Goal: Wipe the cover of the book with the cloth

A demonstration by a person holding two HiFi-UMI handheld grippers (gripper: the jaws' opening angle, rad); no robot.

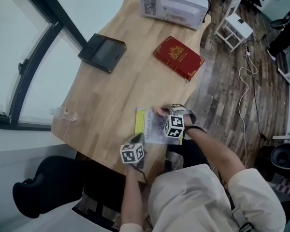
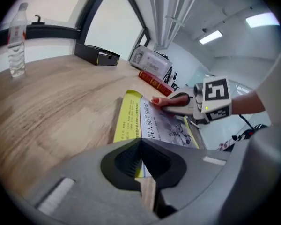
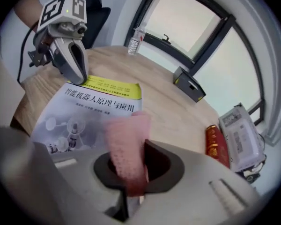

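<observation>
Right gripper (image 1: 165, 112): my jaws are nearly together, clamped on a pink cloth (image 3: 126, 144). The cloth sticks out past the tips and hangs over the book (image 1: 152, 125). From the left gripper view its pink end (image 2: 165, 100) sits at the book's far edge; I can't tell whether it presses on the cover.

Book: lies flat at the near edge of the wooden tabletop (image 1: 111, 88), straight in front of me. Grey-white cover with print, yellow band along the left side.

Left gripper (image 1: 138, 140): jaws closed together, nothing between them. Seen from the right gripper view, its tip (image 3: 78, 78) is down at the yellow-band edge of the book, at or on it; I can't tell which.

Rest of the tabletop:
- Red book (image 1: 179, 57) at far right, near the tabletop's right edge, well apart from the task book.
- Black box (image 1: 102, 52) at far left.
- White device (image 1: 174, 4) with a cable at the far end.
- Clear water bottle (image 2: 16, 41) upright at the left edge by the window.

Off the tabletop:
- White stool (image 1: 234, 25) on the plank floor, far right.
- Black chair (image 1: 43, 185) near left, below the tabletop edge.
</observation>
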